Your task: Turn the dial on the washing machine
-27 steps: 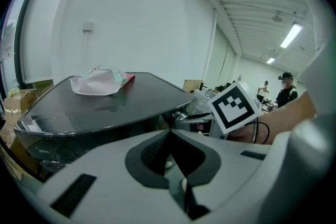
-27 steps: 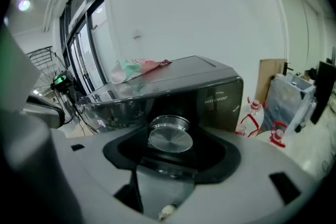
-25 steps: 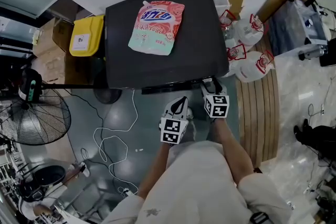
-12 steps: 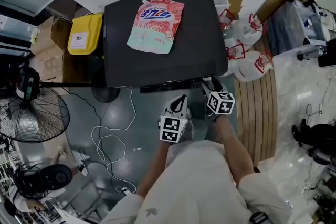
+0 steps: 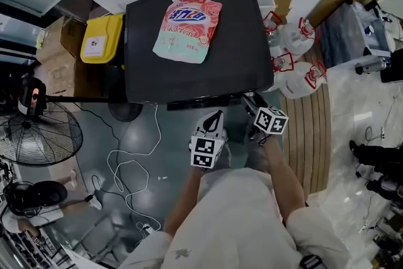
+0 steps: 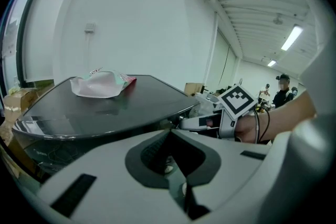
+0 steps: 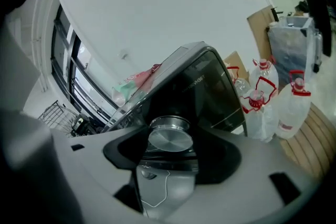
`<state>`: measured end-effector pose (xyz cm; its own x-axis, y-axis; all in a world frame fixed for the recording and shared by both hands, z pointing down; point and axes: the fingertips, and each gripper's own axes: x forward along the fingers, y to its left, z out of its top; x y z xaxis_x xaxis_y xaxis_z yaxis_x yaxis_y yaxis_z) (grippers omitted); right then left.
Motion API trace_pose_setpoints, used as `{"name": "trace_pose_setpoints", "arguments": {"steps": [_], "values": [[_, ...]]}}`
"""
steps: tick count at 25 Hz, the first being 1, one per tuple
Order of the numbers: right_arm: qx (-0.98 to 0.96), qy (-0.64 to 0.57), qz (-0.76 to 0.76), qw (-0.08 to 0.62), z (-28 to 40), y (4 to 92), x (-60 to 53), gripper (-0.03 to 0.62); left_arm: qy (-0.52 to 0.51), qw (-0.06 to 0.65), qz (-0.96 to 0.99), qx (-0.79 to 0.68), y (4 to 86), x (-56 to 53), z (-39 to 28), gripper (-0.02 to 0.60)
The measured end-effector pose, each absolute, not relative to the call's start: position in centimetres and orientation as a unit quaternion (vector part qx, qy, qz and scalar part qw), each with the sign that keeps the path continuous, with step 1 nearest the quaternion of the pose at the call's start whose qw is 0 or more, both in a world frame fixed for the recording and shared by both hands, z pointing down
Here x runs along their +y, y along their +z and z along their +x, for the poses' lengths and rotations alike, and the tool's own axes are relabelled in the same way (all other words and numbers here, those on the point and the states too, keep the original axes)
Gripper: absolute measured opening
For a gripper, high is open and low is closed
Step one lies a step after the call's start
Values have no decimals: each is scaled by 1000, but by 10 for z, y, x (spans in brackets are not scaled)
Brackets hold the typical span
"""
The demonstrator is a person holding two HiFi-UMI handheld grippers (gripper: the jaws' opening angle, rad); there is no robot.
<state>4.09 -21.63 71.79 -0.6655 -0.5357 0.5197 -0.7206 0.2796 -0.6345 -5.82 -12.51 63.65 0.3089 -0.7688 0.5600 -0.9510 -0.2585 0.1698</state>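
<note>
The black washing machine (image 5: 189, 82) stands ahead of me with a pink and green detergent pouch (image 5: 187, 28) lying on its lid. My right gripper (image 5: 250, 101) is at the machine's front edge, near its right corner, rolled to one side. In the right gripper view the round silver dial (image 7: 169, 138) sits between the dark pads, which close on its sides. My left gripper (image 5: 216, 118) hangs just below the front edge, left of the right one, shut with nothing in it. From the head view the dial is hidden.
A yellow bin (image 5: 102, 41) stands left of the machine. Large water jugs (image 5: 296, 66) and a wooden pallet (image 5: 312, 135) are on the right. A fan (image 5: 38, 135) and a loose white cable (image 5: 135, 167) are on the floor at the left.
The right gripper's marker cube has rolled and shifted to the right while staying at the machine's front edge. The left gripper has barely moved.
</note>
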Motion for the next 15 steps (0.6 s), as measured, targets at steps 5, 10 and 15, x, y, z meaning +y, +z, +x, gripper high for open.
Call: {"name": "trace_pose_setpoints", "arguments": {"steps": [5, 10, 15], "values": [[-786, 480, 382, 76, 42, 720, -217, 276, 188, 249, 769, -557, 636, -123, -59, 12], [-777, 500, 378, 56, 44, 724, -217, 276, 187, 246, 771, -557, 635, -122, -59, 12], [-770, 527, 360, 30, 36, 716, -216, 276, 186, 243, 772, -557, 634, -121, -61, 12]]}}
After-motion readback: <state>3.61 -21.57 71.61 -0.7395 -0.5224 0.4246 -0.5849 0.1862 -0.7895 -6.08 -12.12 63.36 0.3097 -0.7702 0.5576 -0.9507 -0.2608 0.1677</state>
